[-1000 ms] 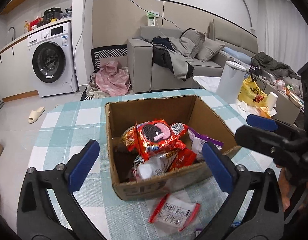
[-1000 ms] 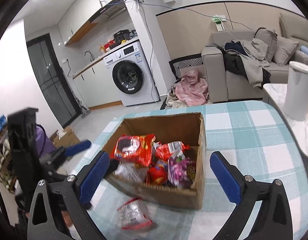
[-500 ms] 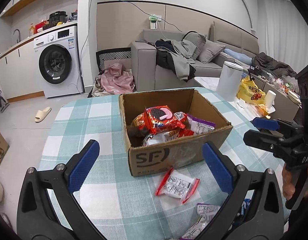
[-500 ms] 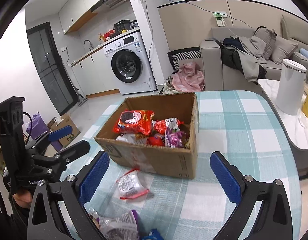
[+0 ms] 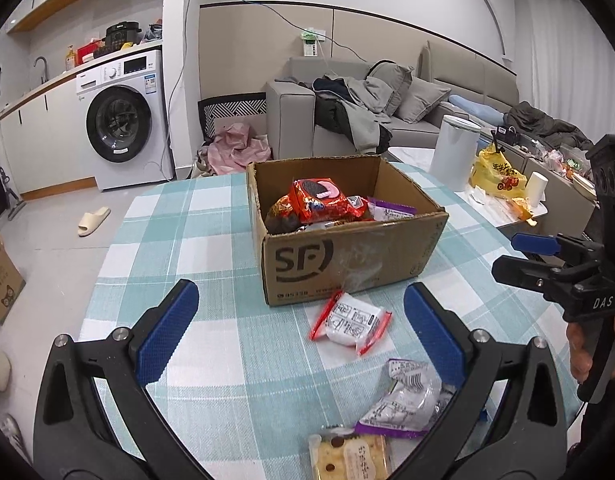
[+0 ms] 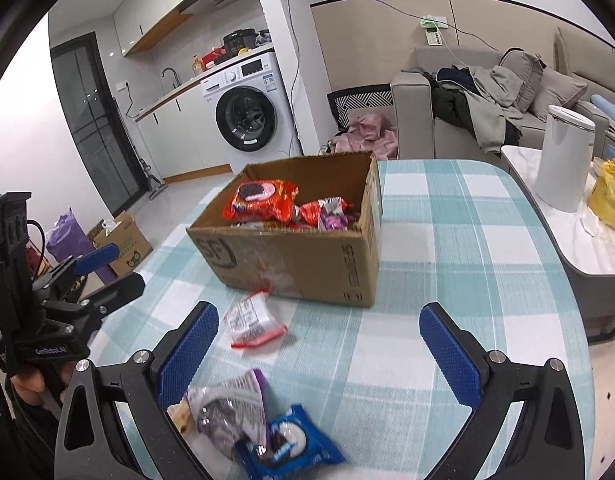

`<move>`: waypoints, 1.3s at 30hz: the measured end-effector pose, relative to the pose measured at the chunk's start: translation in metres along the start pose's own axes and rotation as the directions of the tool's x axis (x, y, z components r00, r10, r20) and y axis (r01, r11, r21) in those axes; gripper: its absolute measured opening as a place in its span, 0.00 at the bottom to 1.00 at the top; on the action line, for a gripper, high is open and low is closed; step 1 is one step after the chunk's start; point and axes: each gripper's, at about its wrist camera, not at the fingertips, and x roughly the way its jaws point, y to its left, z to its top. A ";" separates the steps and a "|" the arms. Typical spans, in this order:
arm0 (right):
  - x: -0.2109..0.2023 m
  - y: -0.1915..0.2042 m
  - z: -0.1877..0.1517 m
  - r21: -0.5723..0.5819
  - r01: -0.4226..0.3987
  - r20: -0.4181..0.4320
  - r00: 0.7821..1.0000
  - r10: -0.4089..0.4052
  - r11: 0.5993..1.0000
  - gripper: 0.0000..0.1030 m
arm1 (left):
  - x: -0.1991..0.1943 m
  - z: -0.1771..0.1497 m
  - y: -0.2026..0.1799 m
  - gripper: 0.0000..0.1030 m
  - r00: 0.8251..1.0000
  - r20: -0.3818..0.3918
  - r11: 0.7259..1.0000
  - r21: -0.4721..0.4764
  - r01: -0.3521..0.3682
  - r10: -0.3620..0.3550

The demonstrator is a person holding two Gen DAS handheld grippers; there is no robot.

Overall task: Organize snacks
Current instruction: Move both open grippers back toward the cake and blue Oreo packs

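grippers left (image 5: 299, 332) and right (image 6: 319, 344) hang empty, jaws wide; next, probably grab the red-edged packet (image 5: 350, 322) for the box (image 5: 347, 256).

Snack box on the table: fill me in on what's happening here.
A person holds a claw in each hand, sorting snacks into the cardboard box on the checked table. The left claw and right claw are both open and empty. Several packets are already boxed; a red-edged packet, purple packet and blue cookie pack lie outside.

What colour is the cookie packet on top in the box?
Orange-red cookie packet, clearest in the right wrist view.
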 end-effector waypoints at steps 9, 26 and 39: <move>-0.009 0.005 -0.023 -0.032 0.007 -0.038 0.999 -0.008 0.999 0.99 | -0.022 -0.024 -0.006 0.99 1.000 -0.019 1.000 -0.018 -0.001 0.001; -0.008 0.009 -0.062 -0.102 0.053 -0.143 0.987 -0.067 0.993 0.99 | -0.035 -0.060 0.000 0.99 0.996 -0.088 0.999 -0.037 -0.024 0.021; 0.010 0.012 -0.080 -0.174 0.034 -0.250 0.965 -0.077 0.984 0.99 | -0.018 -0.097 -0.011 0.99 0.979 -0.204 1.000 0.015 -0.012 0.015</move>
